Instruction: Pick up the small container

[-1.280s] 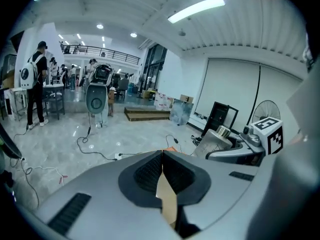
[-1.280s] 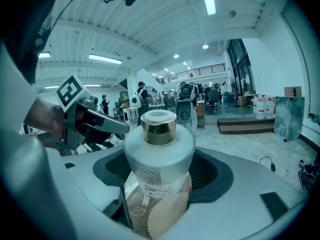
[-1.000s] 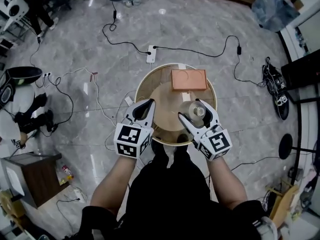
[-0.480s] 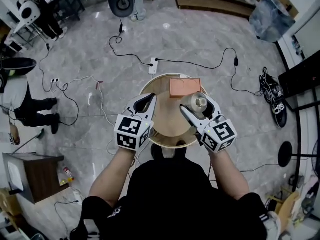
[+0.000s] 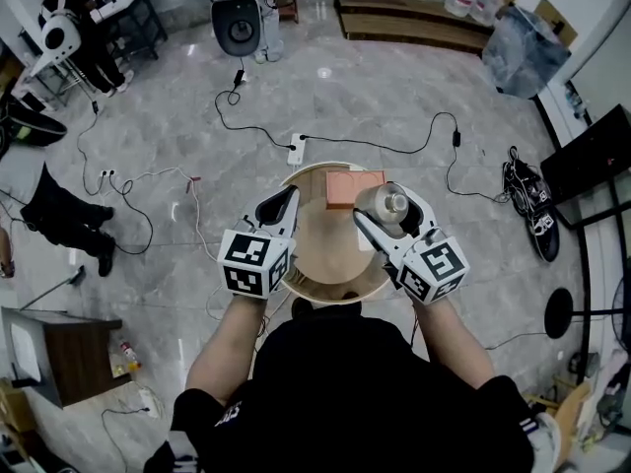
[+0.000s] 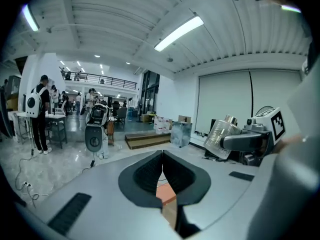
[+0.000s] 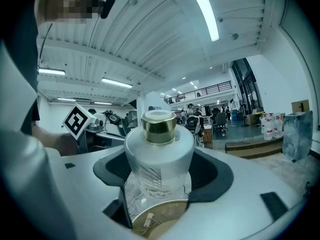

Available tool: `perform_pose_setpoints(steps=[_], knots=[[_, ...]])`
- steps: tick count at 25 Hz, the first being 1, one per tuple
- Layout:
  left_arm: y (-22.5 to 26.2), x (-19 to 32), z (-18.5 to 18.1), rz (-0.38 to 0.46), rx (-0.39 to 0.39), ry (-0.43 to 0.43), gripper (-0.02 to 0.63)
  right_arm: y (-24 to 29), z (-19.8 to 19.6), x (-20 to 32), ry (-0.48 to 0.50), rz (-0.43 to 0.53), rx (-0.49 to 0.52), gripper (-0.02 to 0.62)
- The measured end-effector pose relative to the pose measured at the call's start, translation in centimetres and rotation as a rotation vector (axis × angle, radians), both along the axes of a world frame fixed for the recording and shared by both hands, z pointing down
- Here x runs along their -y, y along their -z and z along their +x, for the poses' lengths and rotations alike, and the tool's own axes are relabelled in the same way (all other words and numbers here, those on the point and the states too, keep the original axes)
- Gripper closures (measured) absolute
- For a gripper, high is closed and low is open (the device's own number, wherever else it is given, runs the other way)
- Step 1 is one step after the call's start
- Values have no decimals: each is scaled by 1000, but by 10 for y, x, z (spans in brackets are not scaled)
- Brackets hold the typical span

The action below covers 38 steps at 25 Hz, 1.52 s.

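Note:
The small container (image 5: 385, 205) is a clear glass jar with a gold cap (image 7: 159, 127). It hangs in the air over the far right part of the round wooden table (image 5: 335, 296), with my right gripper (image 5: 387, 208) shut on its body (image 7: 159, 156). My left gripper (image 5: 284, 203) hovers over the table's left side, jaws shut with nothing between them (image 6: 161, 171). In the left gripper view the held container (image 6: 220, 132) shows off to the right. An orange box (image 5: 353, 187) lies at the table's far edge, partly hidden by the container.
A white power strip (image 5: 296, 147) and black cables (image 5: 434, 131) trail over the marble floor beyond the table. A person (image 5: 61, 217) stands at the left. A low wooden platform (image 5: 414, 23) and a standing machine (image 5: 238, 20) are farther off.
Both grippers have risen, the right one carrying the container up and toward the table's far right. The table looks smaller and farther below.

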<state>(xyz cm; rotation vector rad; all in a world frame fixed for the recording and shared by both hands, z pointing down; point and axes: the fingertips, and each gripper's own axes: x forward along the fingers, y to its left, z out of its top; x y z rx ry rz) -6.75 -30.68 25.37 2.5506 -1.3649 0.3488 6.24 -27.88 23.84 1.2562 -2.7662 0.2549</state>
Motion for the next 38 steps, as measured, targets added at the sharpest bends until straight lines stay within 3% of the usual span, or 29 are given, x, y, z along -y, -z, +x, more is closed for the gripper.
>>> perform_pose_setpoints(steps=[7, 15, 38], knots=[[13, 9, -5, 59, 74, 38, 589, 11, 13, -3, -2, 7, 6, 255], [14, 10, -4, 48, 53, 49, 589, 17, 20, -1, -16, 51, -2, 255], [4, 3, 4, 19, 46, 52, 589, 18, 35, 1, -54, 35, 23, 255]])
